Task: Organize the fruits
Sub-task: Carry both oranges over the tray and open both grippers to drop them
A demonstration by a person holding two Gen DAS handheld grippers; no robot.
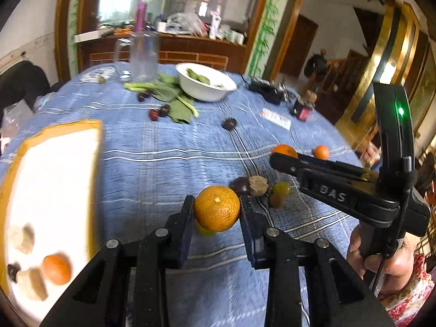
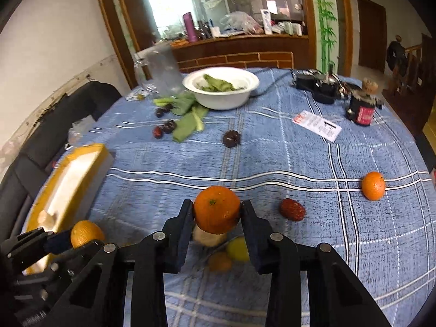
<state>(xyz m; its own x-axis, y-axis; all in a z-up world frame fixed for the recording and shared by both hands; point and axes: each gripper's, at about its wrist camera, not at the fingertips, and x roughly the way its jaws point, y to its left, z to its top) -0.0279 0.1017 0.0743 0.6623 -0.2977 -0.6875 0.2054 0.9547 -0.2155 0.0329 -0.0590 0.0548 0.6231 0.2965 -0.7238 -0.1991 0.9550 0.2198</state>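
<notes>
Blue-checked desk (image 2: pixel 299 163): carrying everything, with loose fruit scattered across the cloth.
Yellow tray (image 1: pixel 62 130): lying at the left edge of the desk, to the left of both tools; its white inside is already holding an orange and a few pale and dark pieces.
Left tool (image 1: pixel 216 212): gripping a yellowish orange (image 1: pixel 217 208) between its pads, clear of the cloth.
Right tool (image 2: pixel 216 211): gripping a deeper orange (image 2: pixel 217 209) the same way, also lifted.
Deciding relation: the tray is sitting nearer the left tool, which in the right wrist view is lying between the right tool and the tray, so I judge the left fruit is likely going in first.
Leftover fruit: one more small orange (image 2: pixel 373 185) and a red date (image 2: pixel 292 209) are waiting to the right, apart from each other.
</notes>
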